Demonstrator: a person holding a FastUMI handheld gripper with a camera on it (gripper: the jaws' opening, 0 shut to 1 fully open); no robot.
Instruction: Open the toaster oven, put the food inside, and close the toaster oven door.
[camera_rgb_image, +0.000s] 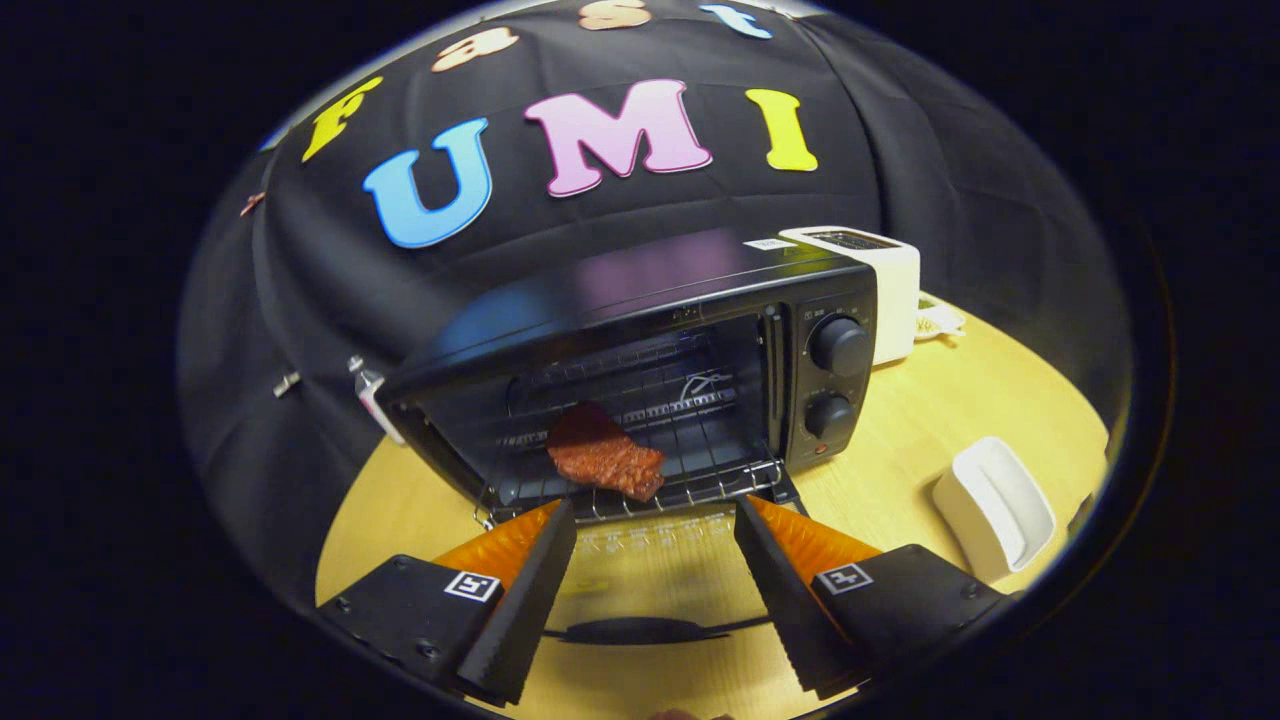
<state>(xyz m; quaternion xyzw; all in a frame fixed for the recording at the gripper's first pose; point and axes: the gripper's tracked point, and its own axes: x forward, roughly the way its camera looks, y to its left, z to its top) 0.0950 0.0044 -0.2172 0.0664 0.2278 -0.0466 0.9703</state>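
A black toaster oven (640, 300) stands on the wooden table with its glass door (650, 575) swung down flat toward me. A reddish-brown piece of meat (605, 458) lies on the wire rack (700, 480) inside, near the front edge. My gripper (655, 512) hangs above the lowered door, just in front of the rack, open with nothing between its fingers. The door's dark handle (640, 630) shows below the fingers. Two knobs (838, 347) sit on the oven's right panel.
A white slot toaster (880, 285) stands behind the oven on the right. A white rectangular dish (995, 505) lies on the table (920, 430) to the right of the oven. The black cloth wall rises close behind.
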